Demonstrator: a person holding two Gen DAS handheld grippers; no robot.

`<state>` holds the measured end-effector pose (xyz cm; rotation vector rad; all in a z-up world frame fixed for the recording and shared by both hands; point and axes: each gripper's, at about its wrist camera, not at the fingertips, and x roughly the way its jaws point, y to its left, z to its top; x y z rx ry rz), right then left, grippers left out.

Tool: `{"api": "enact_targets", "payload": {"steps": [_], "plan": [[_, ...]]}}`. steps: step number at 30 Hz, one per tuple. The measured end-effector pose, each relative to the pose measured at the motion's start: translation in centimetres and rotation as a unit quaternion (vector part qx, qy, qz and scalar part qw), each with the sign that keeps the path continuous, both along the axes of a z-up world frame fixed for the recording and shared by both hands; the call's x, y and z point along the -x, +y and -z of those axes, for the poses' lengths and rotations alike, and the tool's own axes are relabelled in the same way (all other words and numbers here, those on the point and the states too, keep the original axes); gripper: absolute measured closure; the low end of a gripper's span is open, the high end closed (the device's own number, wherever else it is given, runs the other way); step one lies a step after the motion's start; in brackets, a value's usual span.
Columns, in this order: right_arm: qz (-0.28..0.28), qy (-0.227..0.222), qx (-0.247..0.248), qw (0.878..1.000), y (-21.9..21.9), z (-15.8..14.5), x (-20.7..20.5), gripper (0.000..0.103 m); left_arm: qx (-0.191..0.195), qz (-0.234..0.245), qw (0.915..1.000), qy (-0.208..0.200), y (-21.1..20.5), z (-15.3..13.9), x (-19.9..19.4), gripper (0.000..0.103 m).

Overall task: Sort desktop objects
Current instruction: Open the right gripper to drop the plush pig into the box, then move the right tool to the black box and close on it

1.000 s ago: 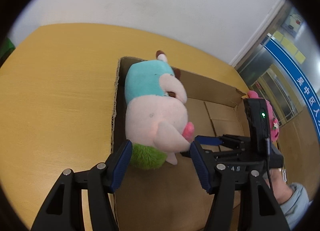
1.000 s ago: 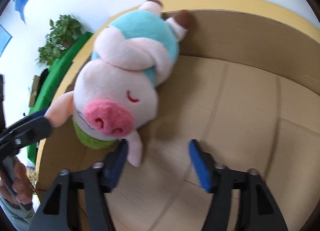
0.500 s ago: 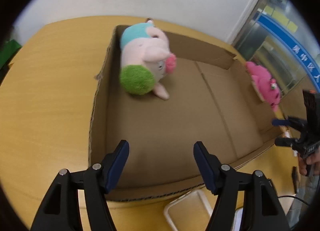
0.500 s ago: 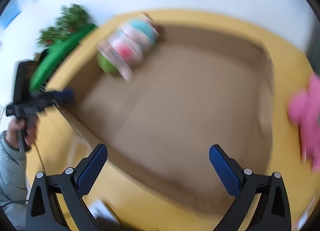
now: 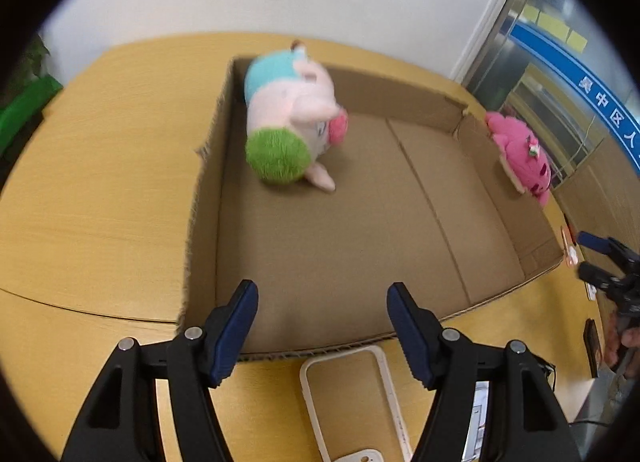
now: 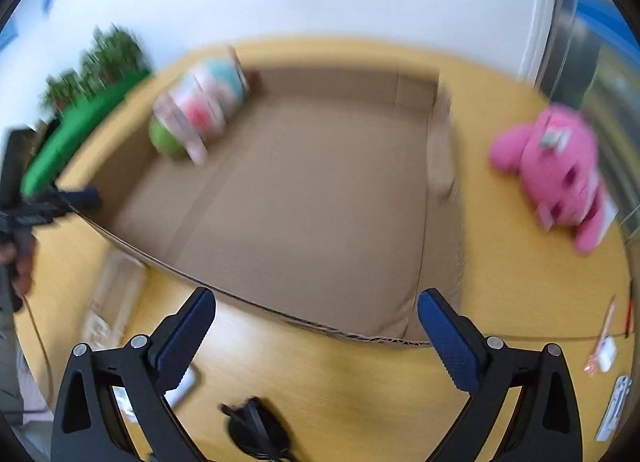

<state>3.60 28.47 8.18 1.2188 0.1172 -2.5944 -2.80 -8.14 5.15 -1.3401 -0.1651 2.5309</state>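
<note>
A plush pig (image 5: 294, 118) in a teal shirt lies inside a shallow cardboard box (image 5: 400, 218) on a yellow tabletop (image 5: 104, 166), tucked against the far left corner with its green cap toward the camera; that much of the sorting looks done. A pink plush toy (image 6: 560, 166) sits outside the box, on the tabletop just beside its right wall, and appears to be the next item to go in. The left gripper (image 5: 320, 326) hangs over the box's near edge with its jaws spread wide and nothing between them, and the right gripper (image 6: 316, 334) is likewise wide open and empty above the near right corner. Smaller items also remain on the tabletop outside the box: a white phone case (image 5: 348, 394) just in front of the near wall, a dark plug-like object (image 6: 256, 430) below the right gripper, and a few small packets (image 6: 604, 354) at the far right, too blurred to identify. By this view, the job is at an early stage, with one toy boxed and several things left.
</note>
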Motion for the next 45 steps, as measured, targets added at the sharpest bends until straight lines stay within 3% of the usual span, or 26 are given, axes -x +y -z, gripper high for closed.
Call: {"api": "enact_targets", "payload": {"steps": [3, 4, 7, 9, 10, 11, 13, 15, 16, 18, 19, 21, 28, 32, 36, 39, 42, 45], "plan": [[0.005, 0.063, 0.006, 0.998, -0.9, -3.7, -3.4, 0.000, 0.013, -0.007, 0.9951, 0.098, 0.8, -4.5, -3.2, 0.033], [0.003, 0.079, 0.011, 0.997, -1.4, -4.7, -4.6, 0.000, 0.018, -0.010, 0.9908, 0.134, 1.2, -6.1, -4.6, 0.024], [0.012, 0.114, -0.001, 0.993, -2.6, -6.0, -7.1, 0.001, 0.018, -0.006, 0.9806, 0.195, 2.2, -9.2, -7.6, 0.022], [0.019, 0.136, -0.020, 0.990, -3.5, -6.2, -8.4, 0.016, 0.011, 0.009, 0.9771, 0.212, 2.8, -10.1, -9.0, 0.025], [0.022, 0.137, -0.026, 0.990, -4.1, -6.2, -8.9, 0.046, 0.005, 0.021, 0.9753, 0.220, 3.3, -10.4, -10.0, 0.051], [0.021, 0.131, -0.020, 0.991, -4.3, -6.2, -9.1, 0.059, 0.004, 0.029, 0.9749, 0.221, 3.8, -10.6, -10.4, 0.099], [0.009, 0.117, 0.002, 0.993, -5.3, -6.2, -9.4, 0.058, 0.006, 0.033, 0.9752, 0.219, 4.6, -10.8, -11.3, 0.098], [0.007, 0.120, -0.001, 0.993, -6.2, -6.5, -9.7, 0.027, 0.008, 0.029, 0.9723, 0.232, 5.4, -11.2, -12.5, 0.098], [0.007, 0.126, -0.007, 0.992, -6.4, -6.6, -10.3, 0.000, 0.006, 0.032, 0.9709, 0.237, 5.9, -11.4, -12.9, 0.093], [0.005, 0.136, -0.009, 0.991, -6.9, -7.0, -11.1, 0.000, -0.001, 0.039, 0.9711, 0.235, 6.7, -11.6, -13.7, 0.047], [-0.001, 0.134, -0.013, 0.991, -6.9, -7.0, -11.6, 0.000, -0.007, 0.045, 0.9706, 0.236, 6.7, -11.7, -14.7, 0.016], [-0.007, 0.130, -0.013, 0.991, -6.8, -6.8, -12.3, 0.000, -0.018, 0.064, 0.9664, 0.248, 7.4, -11.8, -16.0, 0.015], [-0.031, 0.128, -0.005, 0.991, -4.3, -5.3, -17.6, 0.000, -0.064, 0.144, 0.9679, 0.196, 10.7, -10.3, -18.2, 0.015], [-0.063, 0.111, 0.019, 0.992, -1.2, -2.8, -21.8, 0.000, -0.089, 0.170, 0.9727, 0.130, 12.2, -7.6, -18.7, 0.015], [-0.065, 0.035, 0.030, 0.997, 2.9, 2.5, -24.2, 0.000, -0.096, 0.182, 0.9767, 0.061, 13.5, -4.1, -19.3, 0.015], [-0.057, -0.010, 0.039, 0.998, 4.2, 5.4, -24.5, 0.000, -0.133, 0.196, 0.9716, -0.005, 14.4, -0.9, -19.4, 0.015], [-0.043, -0.028, 0.035, 0.998, 3.5, 8.2, -23.5, 0.000, -0.166, 0.194, 0.9653, -0.056, 14.8, 1.5, -19.0, 0.015], [-0.046, -0.064, 0.015, 0.997, 0.8, 10.7, -22.1, 0.000, -0.180, 0.181, 0.9640, -0.075, 14.6, 2.9, -18.8, 0.016]]}}
